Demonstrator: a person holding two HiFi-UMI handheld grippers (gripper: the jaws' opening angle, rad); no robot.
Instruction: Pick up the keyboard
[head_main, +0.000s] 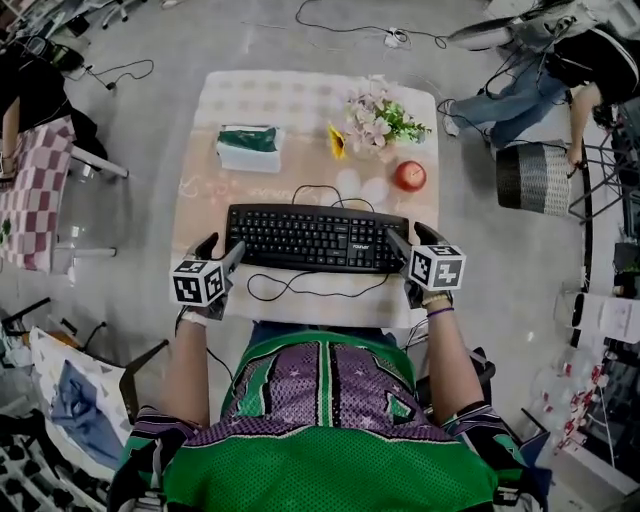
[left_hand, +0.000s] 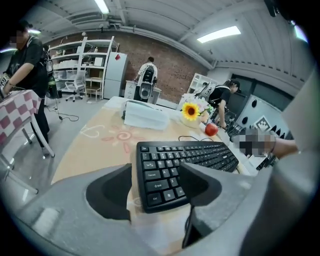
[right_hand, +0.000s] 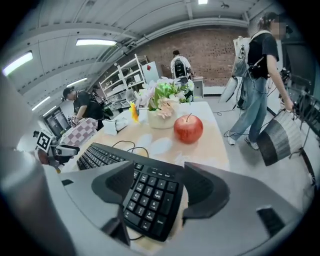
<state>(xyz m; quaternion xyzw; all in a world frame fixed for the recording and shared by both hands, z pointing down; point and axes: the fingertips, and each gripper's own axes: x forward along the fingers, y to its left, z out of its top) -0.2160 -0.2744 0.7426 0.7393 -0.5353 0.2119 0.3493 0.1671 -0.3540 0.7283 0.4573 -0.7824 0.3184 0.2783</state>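
A black keyboard (head_main: 315, 238) lies flat on the beige table (head_main: 200, 200), its cable (head_main: 300, 292) looping along the near edge. My left gripper (head_main: 222, 252) is at the keyboard's left end and stands open. In the left gripper view (left_hand: 157, 187) the keyboard's (left_hand: 185, 160) left corner sits between the jaws, with a strip of table showing beside the left jaw. My right gripper (head_main: 408, 245) is at the right end, also open. In the right gripper view (right_hand: 157, 192) the numeric pad end of the keyboard (right_hand: 147, 197) lies between the jaws.
Behind the keyboard are a red apple (head_main: 410, 176), a vase of flowers (head_main: 378, 120), a small sunflower (head_main: 337, 141) and a white tissue box (head_main: 248, 148). A striped basket (head_main: 533, 178) and people stand to the right; a checkered table (head_main: 35, 190) is at the left.
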